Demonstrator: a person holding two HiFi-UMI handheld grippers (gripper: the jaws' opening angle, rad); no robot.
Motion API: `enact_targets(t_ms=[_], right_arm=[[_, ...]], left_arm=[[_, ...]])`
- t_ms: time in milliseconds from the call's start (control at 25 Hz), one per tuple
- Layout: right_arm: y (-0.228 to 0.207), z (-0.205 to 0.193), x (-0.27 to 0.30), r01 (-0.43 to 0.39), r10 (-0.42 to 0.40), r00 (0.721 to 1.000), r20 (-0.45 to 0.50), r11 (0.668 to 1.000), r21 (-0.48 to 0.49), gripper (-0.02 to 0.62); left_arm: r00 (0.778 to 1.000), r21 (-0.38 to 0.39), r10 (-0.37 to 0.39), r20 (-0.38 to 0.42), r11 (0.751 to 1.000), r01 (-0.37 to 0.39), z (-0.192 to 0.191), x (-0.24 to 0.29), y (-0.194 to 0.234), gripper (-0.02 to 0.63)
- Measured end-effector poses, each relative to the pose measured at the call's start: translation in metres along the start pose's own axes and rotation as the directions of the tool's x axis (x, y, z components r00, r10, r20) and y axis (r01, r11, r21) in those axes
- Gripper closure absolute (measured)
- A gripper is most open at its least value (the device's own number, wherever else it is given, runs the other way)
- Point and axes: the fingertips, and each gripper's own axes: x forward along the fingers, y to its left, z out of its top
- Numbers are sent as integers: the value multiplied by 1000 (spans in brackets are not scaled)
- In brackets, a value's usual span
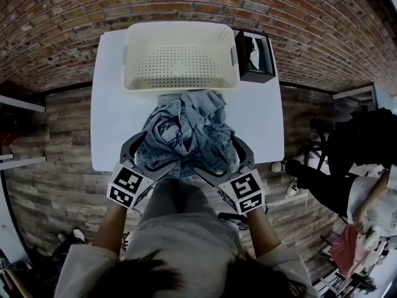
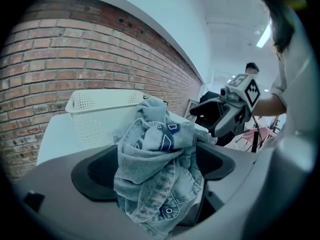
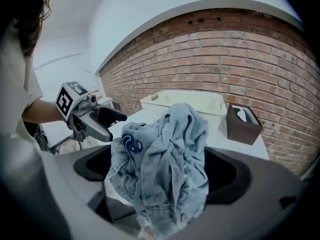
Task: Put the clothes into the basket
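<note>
One white table holds everything. At its near edge, the left gripper has its jaws spread wide, pads loose around the left side of one crumpled denim garment. The right gripper, equally wide, flanks the garment's right side. The garment lies on the table just before one cream basket. One dark tissue box stands right of the basket.

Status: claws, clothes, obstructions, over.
Left claw, right claw: both open, crumpled blue denim garment between them. Garment on white table, short of cream perforated plastic basket. Dark tissue box beside basket, not blocking.
</note>
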Motion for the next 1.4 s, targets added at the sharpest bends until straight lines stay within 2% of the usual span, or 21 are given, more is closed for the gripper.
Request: enact_targets(t_ms=[200,400,560,680,840,960,1160,1320,1400], right_arm=[[-10,-12,10,-13,12,997,-77,1000,-19,22],[-21,-24,21,-28,31,992,-122,999,21,18],[-29,-36,29,-34,34,983,-183,999,7,18],[-36,-44,35,-58,65,974,-218,998,38,18],[-38,-54,44,-113,133,965,-226,989,99,17],[-41,-64,48,-111,151,955,-255,980,167,15],[-42,-83,59,-120,204,919,-338,960,253,12],[-38,-95,69,-171,279,892,-355,936,308,12],[-37,-96,71,-190,299,886,-354,931,311,12]], left_arm=[[999,9,-11,-44,1000,11,-8,7,6,124],[997,-9,-8,-74,1000,8,-17,22,14,114],[992,9,-4,-123,1000,5,-24,30,21,87],[985,-15,-21,-170,1000,18,-34,35,29,51],[973,-103,-84,-216,993,63,-50,43,32,32],[962,-128,-108,-253,989,77,-57,50,32,21],[931,-163,-154,-331,981,104,-70,62,29,18],[905,-246,-223,-364,959,137,-82,70,25,17],[893,-256,-242,-379,955,150,-84,73,24,17]])
